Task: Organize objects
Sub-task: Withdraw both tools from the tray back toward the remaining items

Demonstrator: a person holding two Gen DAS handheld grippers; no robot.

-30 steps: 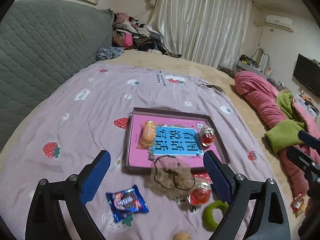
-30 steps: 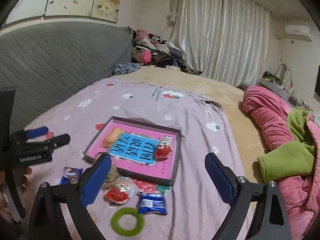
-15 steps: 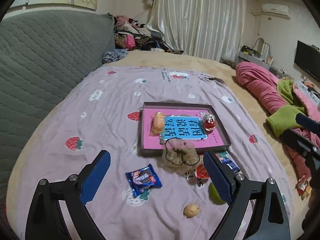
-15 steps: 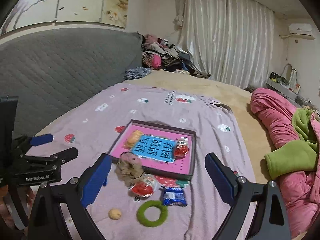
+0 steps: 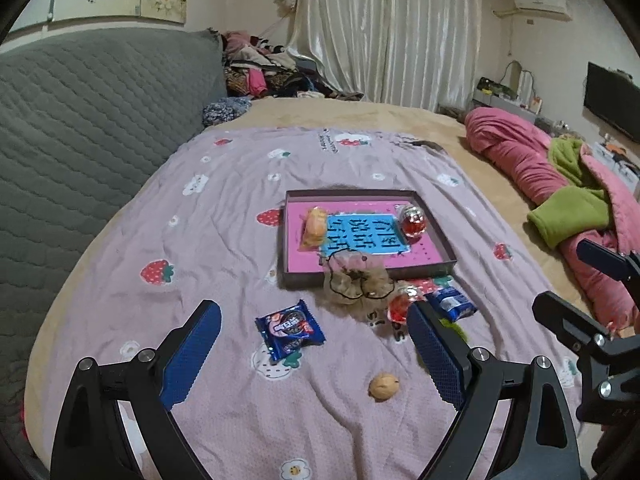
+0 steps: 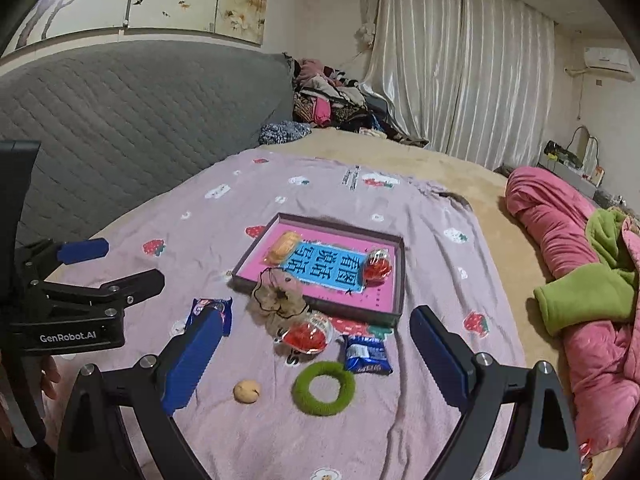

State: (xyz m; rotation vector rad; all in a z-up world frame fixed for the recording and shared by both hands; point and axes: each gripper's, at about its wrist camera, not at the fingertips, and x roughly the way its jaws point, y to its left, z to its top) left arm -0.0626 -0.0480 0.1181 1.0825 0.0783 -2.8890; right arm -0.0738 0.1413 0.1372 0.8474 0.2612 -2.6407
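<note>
We are holding the left gripper (image 5: 314, 346) and the right gripper (image 6: 316, 354) spread wide and empty above the bedspread (image 6: 432, 240). We are seeing the tray (image 6: 398, 280) near a scrunchie (image 6: 280, 300), green ring (image 6: 324, 388) and walnut (image 6: 247, 391).

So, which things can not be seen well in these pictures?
- Green ring: left wrist view, mostly behind the left gripper finger.
- Round red snack outside the tray: same finger covers part.
- Oreo-style packet: right wrist view, right gripper finger overlaps it.
- Small print on the packets: too small.
</note>
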